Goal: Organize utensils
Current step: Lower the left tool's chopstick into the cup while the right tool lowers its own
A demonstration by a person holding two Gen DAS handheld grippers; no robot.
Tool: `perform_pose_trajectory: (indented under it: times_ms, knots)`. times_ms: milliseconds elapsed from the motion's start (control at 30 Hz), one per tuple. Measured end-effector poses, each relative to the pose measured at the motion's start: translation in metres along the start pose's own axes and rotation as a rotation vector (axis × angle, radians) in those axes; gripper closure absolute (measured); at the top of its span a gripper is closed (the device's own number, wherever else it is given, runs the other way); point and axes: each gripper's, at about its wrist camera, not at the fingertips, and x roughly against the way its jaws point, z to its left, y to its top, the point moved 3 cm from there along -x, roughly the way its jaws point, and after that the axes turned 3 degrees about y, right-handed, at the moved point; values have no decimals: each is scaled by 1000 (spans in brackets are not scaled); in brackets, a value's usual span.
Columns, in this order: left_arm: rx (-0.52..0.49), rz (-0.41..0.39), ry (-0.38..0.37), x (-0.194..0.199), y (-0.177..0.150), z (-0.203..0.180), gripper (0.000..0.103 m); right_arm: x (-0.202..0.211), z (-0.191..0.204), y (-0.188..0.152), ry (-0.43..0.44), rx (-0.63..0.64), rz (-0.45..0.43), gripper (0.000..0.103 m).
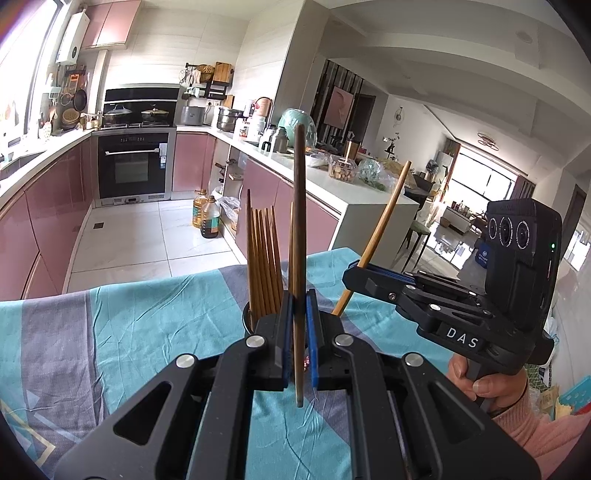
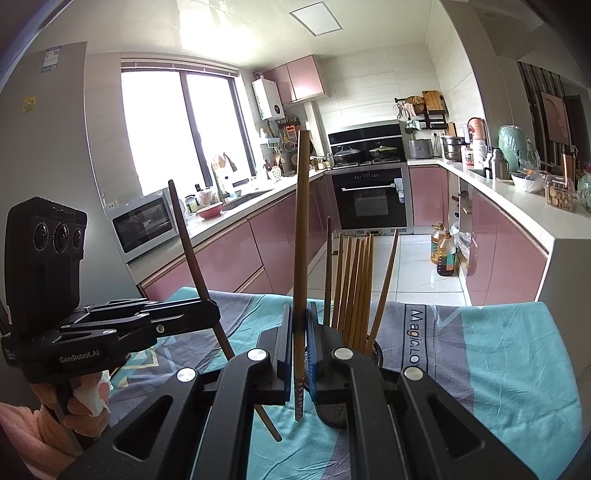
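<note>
Gripping one chopstick each beside the holder (image 2: 373,354)

Left gripper (image 1: 299,321) fingers pinch a dark chopstick (image 1: 299,206); right gripper (image 2: 300,332) fingers pinch a lighter chopstick (image 2: 301,229), both just beside the chopstick-filled holder on the cloth-covered surface (image 1: 147,332).

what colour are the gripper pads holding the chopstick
Blue pads on the left gripper, clearest in the left wrist view, clamped on a brown chopstick.

Daylight poured through the kitchen window (image 2: 181,129), blown out to white, and a ceiling panel (image 2: 315,16) glared too. Both views stayed sharp in the middle, bowed hard at the edges, with dark vignette corners. Shadows on the tablecloth (image 1: 147,325) were soft.
</note>
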Motion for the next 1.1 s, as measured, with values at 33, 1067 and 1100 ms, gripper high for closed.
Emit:
perform_pose_trajectory:
  times_ms: [33, 1067, 1100]
  knots:
    - [-3, -4, 0, 0, 1, -1, 95, 1, 0, 0, -1, 2, -2, 97]
    - [-52, -80, 25, 9, 30, -20, 95, 6, 2, 21, -31, 37, -51, 97]
    - [-52, -84, 29, 9, 31, -21, 95, 6, 1, 23, -33, 37, -53, 97]
